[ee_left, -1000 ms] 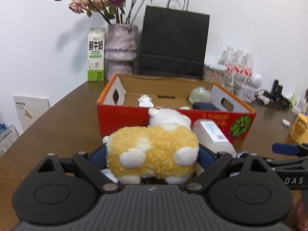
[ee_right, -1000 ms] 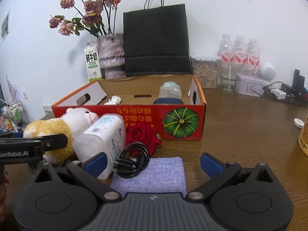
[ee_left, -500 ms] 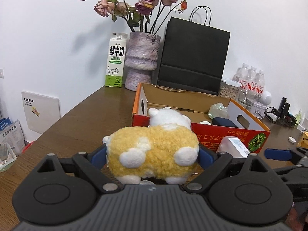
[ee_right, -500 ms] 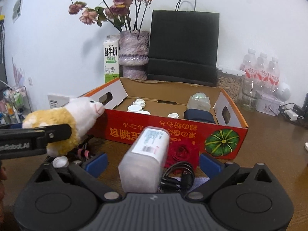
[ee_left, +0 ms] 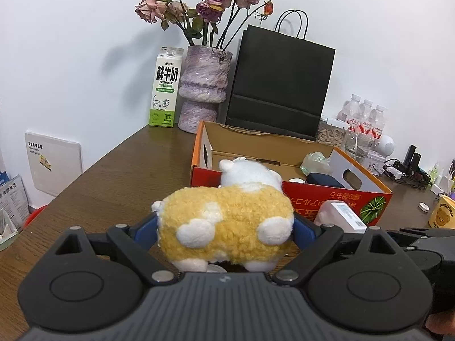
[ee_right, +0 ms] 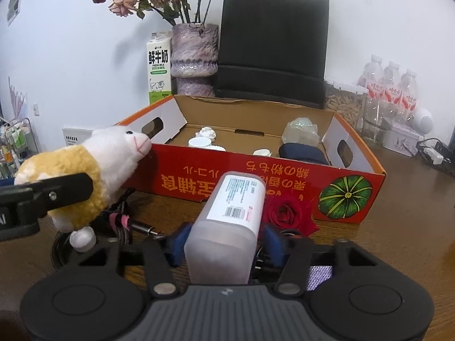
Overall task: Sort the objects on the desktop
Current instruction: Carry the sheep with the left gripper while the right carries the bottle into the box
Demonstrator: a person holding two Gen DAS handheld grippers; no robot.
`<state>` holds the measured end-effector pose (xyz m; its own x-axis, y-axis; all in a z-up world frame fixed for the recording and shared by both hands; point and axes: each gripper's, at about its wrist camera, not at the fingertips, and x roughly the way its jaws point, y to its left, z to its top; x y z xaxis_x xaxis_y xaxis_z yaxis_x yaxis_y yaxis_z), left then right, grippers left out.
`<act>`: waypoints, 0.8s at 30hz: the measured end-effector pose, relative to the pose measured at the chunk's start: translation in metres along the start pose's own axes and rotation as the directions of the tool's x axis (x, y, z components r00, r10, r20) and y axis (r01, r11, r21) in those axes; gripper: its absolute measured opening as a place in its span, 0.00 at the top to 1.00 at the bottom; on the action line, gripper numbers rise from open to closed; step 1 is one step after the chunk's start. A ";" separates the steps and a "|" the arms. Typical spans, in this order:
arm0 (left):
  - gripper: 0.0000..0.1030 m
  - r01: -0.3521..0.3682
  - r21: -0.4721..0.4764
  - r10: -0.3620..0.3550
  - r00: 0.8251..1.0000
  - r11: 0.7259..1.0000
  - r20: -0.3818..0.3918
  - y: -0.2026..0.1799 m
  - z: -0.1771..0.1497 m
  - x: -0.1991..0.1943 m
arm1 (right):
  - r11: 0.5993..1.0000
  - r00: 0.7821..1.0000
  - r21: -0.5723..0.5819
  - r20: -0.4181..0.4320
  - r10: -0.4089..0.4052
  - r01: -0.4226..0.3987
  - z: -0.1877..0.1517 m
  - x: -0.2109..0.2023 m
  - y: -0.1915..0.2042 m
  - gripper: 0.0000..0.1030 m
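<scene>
My left gripper (ee_left: 226,231) is shut on a yellow and white plush sheep (ee_left: 224,221), held above the table just in front of the red cardboard box (ee_left: 318,196). The sheep also shows in the right wrist view (ee_right: 85,176), its nose near the box's left front corner. My right gripper (ee_right: 224,241) is shut on a white plastic container (ee_right: 230,221) with a printed label, in front of the red box (ee_right: 256,176). The box holds small white items (ee_right: 203,139), a pale green object (ee_right: 301,130) and a dark blue case (ee_right: 301,153).
A red rose (ee_right: 287,213), a black cable (ee_right: 122,221) and a purple cloth (ee_right: 320,274) lie on the brown table in front of the box. Behind it stand a milk carton (ee_left: 165,88), a vase of dried roses (ee_left: 203,91), a black paper bag (ee_left: 281,85) and water bottles (ee_left: 365,119).
Both grippers have risen and pulled back from the box. The right gripper has moved left and closed on the white container. The left gripper still holds the sheep.
</scene>
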<state>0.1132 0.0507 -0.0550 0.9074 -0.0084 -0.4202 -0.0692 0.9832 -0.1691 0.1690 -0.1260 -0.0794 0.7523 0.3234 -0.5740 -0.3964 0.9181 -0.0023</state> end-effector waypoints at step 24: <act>0.09 0.065 0.008 -0.066 0.996 0.998 0.066 -0.013 0.038 -0.014 | 0.996 0.981 0.028 0.175 0.080 -0.087 0.039 -0.046 -0.018 0.59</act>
<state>0.1171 0.0448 -0.0128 0.9352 -0.0612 -0.3488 -0.0062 0.9820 -0.1889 0.1622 -0.1489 -0.0208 0.7986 0.4313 -0.4198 -0.4451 0.8927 0.0704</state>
